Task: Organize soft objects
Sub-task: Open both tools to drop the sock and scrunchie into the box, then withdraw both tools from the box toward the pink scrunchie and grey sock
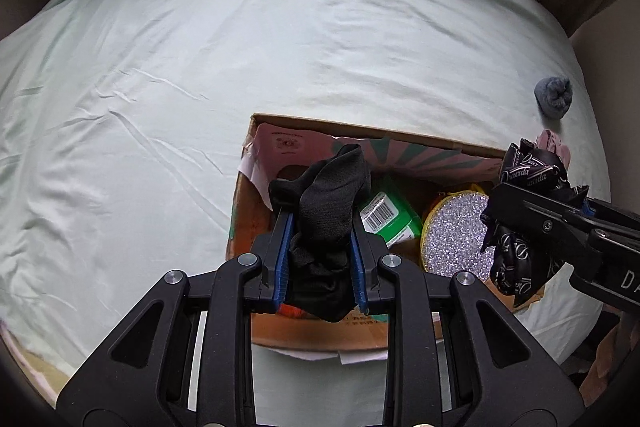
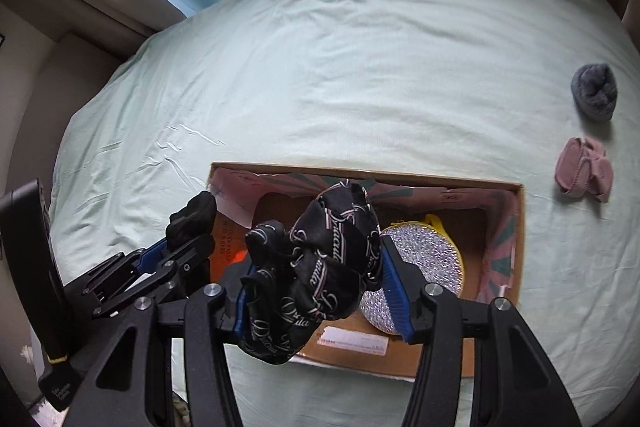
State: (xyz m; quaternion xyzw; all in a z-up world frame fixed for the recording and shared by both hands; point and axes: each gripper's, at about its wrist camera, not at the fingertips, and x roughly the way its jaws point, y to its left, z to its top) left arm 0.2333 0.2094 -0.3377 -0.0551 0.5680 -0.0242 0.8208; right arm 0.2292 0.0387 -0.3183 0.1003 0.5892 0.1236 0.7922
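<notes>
Both claws hang over the open cardboard box (image 1: 316, 341) on the bed (image 1: 200, 67), each clamped on a soft item: the left claw (image 1: 320, 247) squeezes a plain black sock (image 1: 324, 211) between its blue pads, and the right claw (image 2: 320, 287) grips a black fabric bundle printed with script lettering (image 2: 320, 267). Each item sits above the box's opening, not yet inside it. To do this drop well, I judge each claw should be lowered until its load is clearly below the box rim before the jaws part, since limp fabric can cling to a pad or drape over the cardboard edge; the left load looks close to the near-left wall, so nudging it toward the middle would help. Already in the box are a glittery silver round pouch with yellow trim (image 2: 420, 267) and a green packet with a barcode (image 1: 390, 219). The packet shows only in the left wrist view; in the right wrist view the printed bundle blocks that spot. The right wrist view gives a clear look at a pink rolled sock (image 2: 584, 171) and a grey rolled sock (image 2: 594, 91) lying on the sheet to the right of the box, still to be gathered; the left wrist view shows the grey one at its edge and only a sliver of pink.
</notes>
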